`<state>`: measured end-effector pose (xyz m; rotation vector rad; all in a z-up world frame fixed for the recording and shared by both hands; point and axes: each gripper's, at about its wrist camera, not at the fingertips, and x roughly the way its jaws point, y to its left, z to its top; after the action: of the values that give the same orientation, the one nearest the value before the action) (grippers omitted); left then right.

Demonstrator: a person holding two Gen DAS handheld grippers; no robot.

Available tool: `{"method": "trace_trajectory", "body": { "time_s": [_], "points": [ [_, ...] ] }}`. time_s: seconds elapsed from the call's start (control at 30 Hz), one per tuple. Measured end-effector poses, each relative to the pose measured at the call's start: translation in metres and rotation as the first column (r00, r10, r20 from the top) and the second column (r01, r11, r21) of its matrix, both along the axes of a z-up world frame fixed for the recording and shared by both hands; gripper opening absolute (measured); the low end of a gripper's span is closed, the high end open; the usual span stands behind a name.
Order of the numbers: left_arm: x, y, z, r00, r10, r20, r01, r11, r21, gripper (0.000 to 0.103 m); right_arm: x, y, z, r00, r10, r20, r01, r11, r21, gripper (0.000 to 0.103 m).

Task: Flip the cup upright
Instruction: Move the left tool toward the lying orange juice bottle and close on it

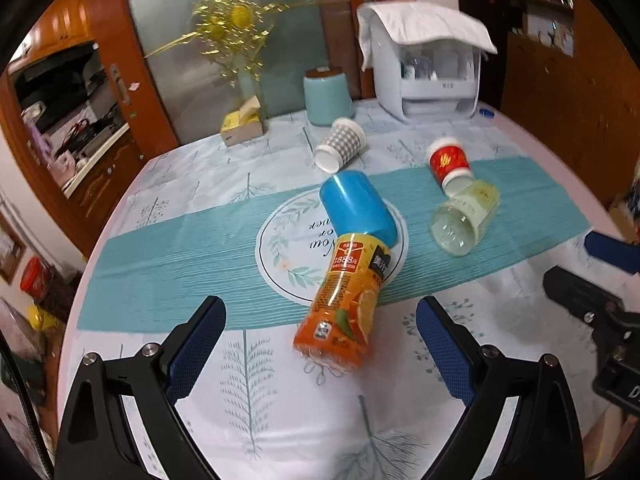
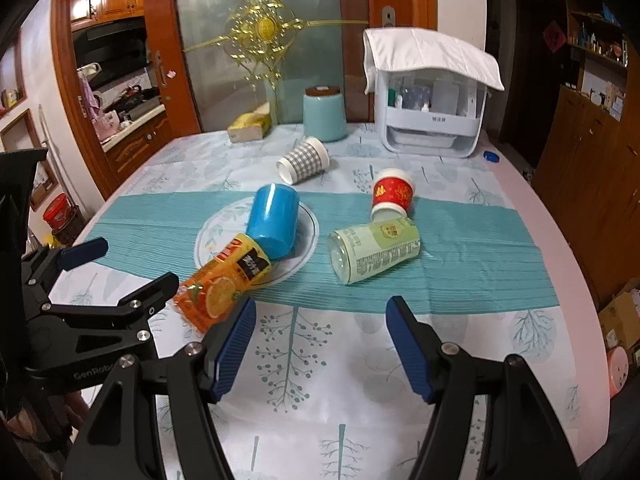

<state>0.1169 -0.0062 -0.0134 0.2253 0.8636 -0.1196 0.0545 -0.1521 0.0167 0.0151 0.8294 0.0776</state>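
Several cups lie on their sides on the table. An orange juice-label cup [image 1: 340, 300] [image 2: 224, 280] lies nearest, touching a blue cup [image 1: 356, 210] [image 2: 274, 220]. A pale green clear cup [image 1: 466, 218] [image 2: 374, 254] lies to the right, touching a red paper cup [image 1: 448, 164] [image 2: 392, 196]. A grey checked paper cup [image 1: 340, 144] [image 2: 304, 160] lies further back. My left gripper [image 1: 320, 344] [image 2: 116, 268] is open, just short of the orange cup. My right gripper [image 2: 320, 340] is open and empty, over the cloth in front of the green cup.
At the back stand a light blue lidded canister [image 1: 328, 96] [image 2: 324, 114], a tissue box [image 1: 242, 126] [image 2: 250, 126] and a white storage box under a cloth [image 1: 428, 64] [image 2: 432, 108]. A blue bottle cap [image 2: 491, 156] lies near the right edge. The round table edge [image 2: 560, 248] curves at right.
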Motion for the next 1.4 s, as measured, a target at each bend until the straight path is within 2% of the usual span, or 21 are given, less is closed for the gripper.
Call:
{"method": "trace_trajectory", "body": {
  "time_s": [0.13, 0.17, 0.27, 0.37, 0.9, 1.2, 1.4],
  "points": [
    [0.023, -0.004, -0.023, 0.994, -0.048, -0.101, 0.05, 0.998, 0.023, 0.095, 0.015, -0.005, -0.015, 0.999, -0.021, -0.032, 0.021, 1.0, 0.006, 0.068],
    [0.032, -0.004, -0.031, 0.987, -0.066, -0.145, 0.069, 0.998, 0.013, 0.095, 0.02, -0.007, -0.02, 0.998, -0.032, -0.047, 0.032, 0.999, 0.009, 0.068],
    [0.048, -0.003, -0.046, 0.973, -0.095, -0.208, 0.091, 0.995, -0.03, 0.095, 0.029, -0.012, -0.032, 0.995, -0.053, -0.083, 0.055, 0.998, 0.014, 0.068],
    [0.06, 0.001, -0.055, 0.965, -0.091, -0.246, 0.082, 0.996, -0.045, 0.095, 0.036, -0.015, -0.041, 0.992, -0.06, -0.108, 0.062, 0.998, 0.016, 0.068],
    [0.095, -0.001, -0.081, 0.927, -0.112, -0.357, 0.089, 0.993, -0.08, 0.095, 0.056, -0.018, -0.066, 0.977, -0.067, -0.203, 0.089, 0.991, 0.101, 0.068],
    [0.099, -0.009, -0.089, 0.92, -0.109, -0.376, 0.096, 0.994, -0.053, 0.094, 0.057, -0.019, -0.071, 0.973, -0.067, -0.22, 0.095, 0.988, 0.119, 0.068],
    [0.102, -0.015, -0.089, 0.914, -0.12, -0.388, 0.107, 0.993, -0.056, 0.077, 0.055, -0.022, -0.075, 0.971, -0.071, -0.229, 0.102, 0.986, 0.128, 0.068]
  ]
}}
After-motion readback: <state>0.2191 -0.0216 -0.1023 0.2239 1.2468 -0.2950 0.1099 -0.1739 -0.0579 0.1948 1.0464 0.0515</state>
